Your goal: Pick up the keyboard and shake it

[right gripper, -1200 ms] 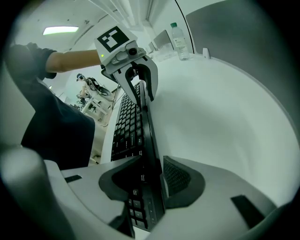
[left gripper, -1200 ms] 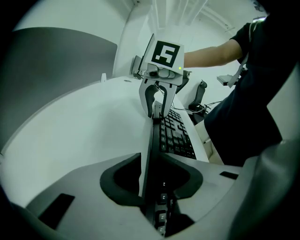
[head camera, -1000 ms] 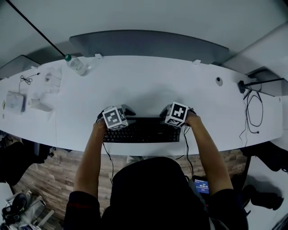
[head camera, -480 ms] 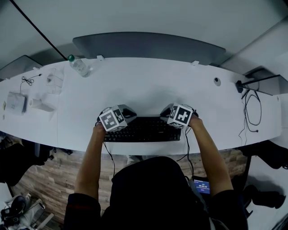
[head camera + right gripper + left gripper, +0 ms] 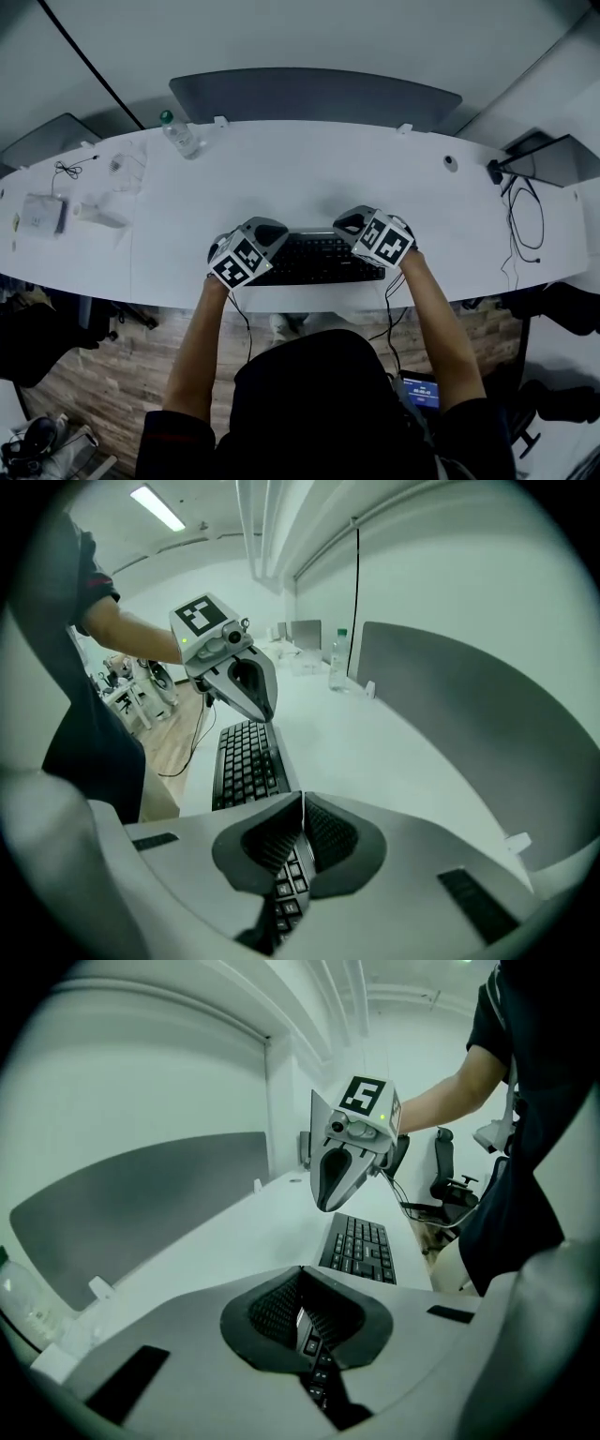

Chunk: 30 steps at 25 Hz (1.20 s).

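A black keyboard (image 5: 317,260) lies crosswise over the near part of the white desk (image 5: 309,178) and looks lifted a little off it. My left gripper (image 5: 266,246) is shut on its left end, and keys show between the dark pads (image 5: 272,1312). My right gripper (image 5: 360,240) is shut on the right end, with keys showing below its pads (image 5: 323,841). Both sets of jaws have just been closing onto the keyboard's ends. Each gripper view shows the keyboard (image 5: 361,1246) (image 5: 244,761) running toward the other gripper (image 5: 342,1162) (image 5: 234,677).
A water bottle (image 5: 178,133) stands at the desk's back left, before a grey partition (image 5: 309,94). White boxes (image 5: 42,214) and a cable lie at the far left. Black cables (image 5: 525,225) hang at the right end. An office chair (image 5: 450,1180) stands beside the desk.
Both grippers have risen toward the camera with the keyboard between them. Their marker cubes have tipped downward and the keyboard looks larger.
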Available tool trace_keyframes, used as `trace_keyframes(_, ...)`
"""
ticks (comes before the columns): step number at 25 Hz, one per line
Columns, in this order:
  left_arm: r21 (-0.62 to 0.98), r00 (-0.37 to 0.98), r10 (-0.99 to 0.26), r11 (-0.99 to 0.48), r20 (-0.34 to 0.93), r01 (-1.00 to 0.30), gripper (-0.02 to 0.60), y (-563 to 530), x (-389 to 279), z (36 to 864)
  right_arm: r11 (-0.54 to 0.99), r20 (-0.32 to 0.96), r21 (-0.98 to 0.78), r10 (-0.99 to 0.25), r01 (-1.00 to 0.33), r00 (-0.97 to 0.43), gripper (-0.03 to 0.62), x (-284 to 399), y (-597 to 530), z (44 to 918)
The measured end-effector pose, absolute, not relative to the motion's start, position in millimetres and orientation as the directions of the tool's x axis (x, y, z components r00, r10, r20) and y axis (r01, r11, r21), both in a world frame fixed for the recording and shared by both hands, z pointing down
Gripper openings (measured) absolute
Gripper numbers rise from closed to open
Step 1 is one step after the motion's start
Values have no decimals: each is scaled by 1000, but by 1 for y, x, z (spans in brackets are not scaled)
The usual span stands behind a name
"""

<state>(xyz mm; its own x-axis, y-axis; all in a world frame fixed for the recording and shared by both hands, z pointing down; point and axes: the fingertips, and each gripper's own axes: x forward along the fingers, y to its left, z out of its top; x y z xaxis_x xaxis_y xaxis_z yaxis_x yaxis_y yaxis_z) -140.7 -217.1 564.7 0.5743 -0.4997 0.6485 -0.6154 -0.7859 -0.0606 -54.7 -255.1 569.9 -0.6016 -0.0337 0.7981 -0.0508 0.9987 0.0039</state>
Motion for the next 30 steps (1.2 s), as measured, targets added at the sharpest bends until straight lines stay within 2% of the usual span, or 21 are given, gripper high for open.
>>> trace_keyframes(6, -107, 574, -627, -719, 526, -687, 15, -188, -144, 516, 983, 713, 99, -178, -153, -678, 20, -72, -221, 531)
trace_keyframes(13, -117, 577, -715, -662, 396, -740, 15, -143, -145, 469, 936, 537, 194, -353, -295, -766, 20, -95, -180, 473)
trace_keyframes(26, -143, 487, -867, -498, 107, -856, 15, -93, -140, 377, 915, 323, 158, -403, -371, -857, 20, -100, -119, 393)
trace_keyframes(30, -123, 466, -883, -469, 59, -874, 15, -80, -126, 358, 919, 274, 117, -395, -377, -877, 20, -88, -109, 376)
